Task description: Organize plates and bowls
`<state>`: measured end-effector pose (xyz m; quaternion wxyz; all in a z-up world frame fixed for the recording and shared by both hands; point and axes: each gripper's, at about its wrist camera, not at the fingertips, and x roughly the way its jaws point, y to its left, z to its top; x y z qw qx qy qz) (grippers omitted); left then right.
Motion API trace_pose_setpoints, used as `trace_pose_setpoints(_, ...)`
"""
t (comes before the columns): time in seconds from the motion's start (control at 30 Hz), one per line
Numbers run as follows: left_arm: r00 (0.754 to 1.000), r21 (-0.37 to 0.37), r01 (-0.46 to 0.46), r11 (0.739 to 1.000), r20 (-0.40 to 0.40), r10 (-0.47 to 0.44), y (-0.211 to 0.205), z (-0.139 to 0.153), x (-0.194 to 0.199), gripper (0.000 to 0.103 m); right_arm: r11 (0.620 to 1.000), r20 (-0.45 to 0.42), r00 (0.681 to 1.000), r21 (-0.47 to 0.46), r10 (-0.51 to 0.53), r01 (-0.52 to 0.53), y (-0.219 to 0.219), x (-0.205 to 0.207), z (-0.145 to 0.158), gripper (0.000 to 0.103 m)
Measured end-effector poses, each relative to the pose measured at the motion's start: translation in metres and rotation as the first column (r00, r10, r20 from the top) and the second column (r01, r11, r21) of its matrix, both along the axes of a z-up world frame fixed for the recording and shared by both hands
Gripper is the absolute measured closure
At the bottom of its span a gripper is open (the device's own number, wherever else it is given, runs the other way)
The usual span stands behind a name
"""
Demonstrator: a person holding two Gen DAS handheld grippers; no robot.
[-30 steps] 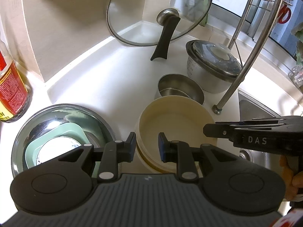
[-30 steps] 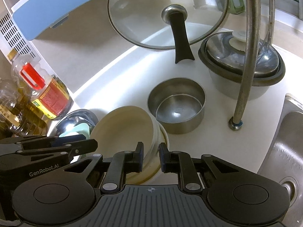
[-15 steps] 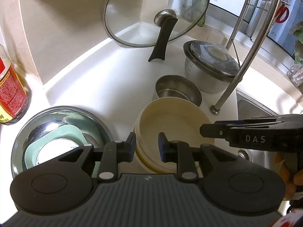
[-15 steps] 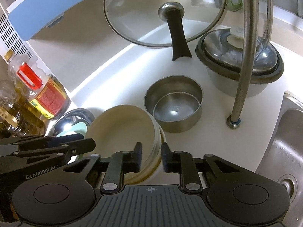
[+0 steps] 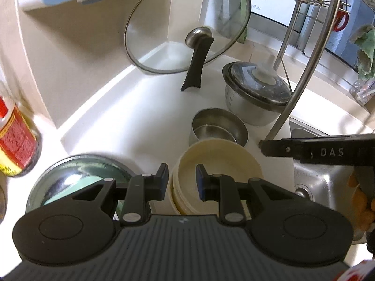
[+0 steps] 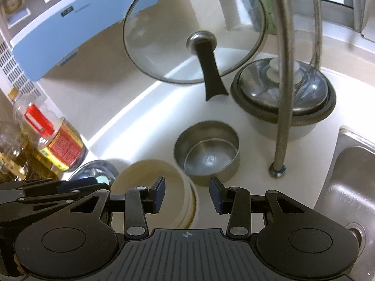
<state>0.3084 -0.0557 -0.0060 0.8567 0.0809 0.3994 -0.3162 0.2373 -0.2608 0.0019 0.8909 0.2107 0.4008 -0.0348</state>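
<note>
Oil bottle (image 5: 14,135) with its red label stands at your far left on the white counter (image 5: 131,121). Just right of it sits a wide steel basin (image 5: 70,164) with a pale green dish (image 5: 77,187) inside.

Your left gripper (image 5: 181,179) straddles the near left rim of the cream bowls (image 5: 218,161), one finger outside the stack and one inside. The gap is narrow, but you cannot tell whether the pads actually press the rim.

The cream bowls are nested in a stack on the counter, between the basin and the sink (image 5: 328,180). A small steel bowl (image 5: 218,126) stands just behind them, a lidded metal pot (image 5: 257,93) further back, and a glass lid (image 5: 175,23) leans in the corner.

Your right gripper (image 6: 187,195) has just been opening its jaws. The right rim of the stack lies between them, and both pads stand clear of it.
</note>
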Motion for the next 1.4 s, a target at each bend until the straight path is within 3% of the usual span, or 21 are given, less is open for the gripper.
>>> trace_pose_setpoints(0.6,0.995,0.032,0.091,0.995,0.031,-0.092,-0.037,0.006,0.053,0.081,0.993,0.016,0.995,-0.065,-0.102,0.103,-0.019,0.025,-0.005,0.061)
trace_pose_setpoints(1.4,0.974,0.091,0.224,0.970,-0.059,-0.219,-0.083,-0.025,0.100,0.081,0.984,-0.038,0.988,-0.099,-0.152,0.148,-0.029,0.049,-0.039,0.061)
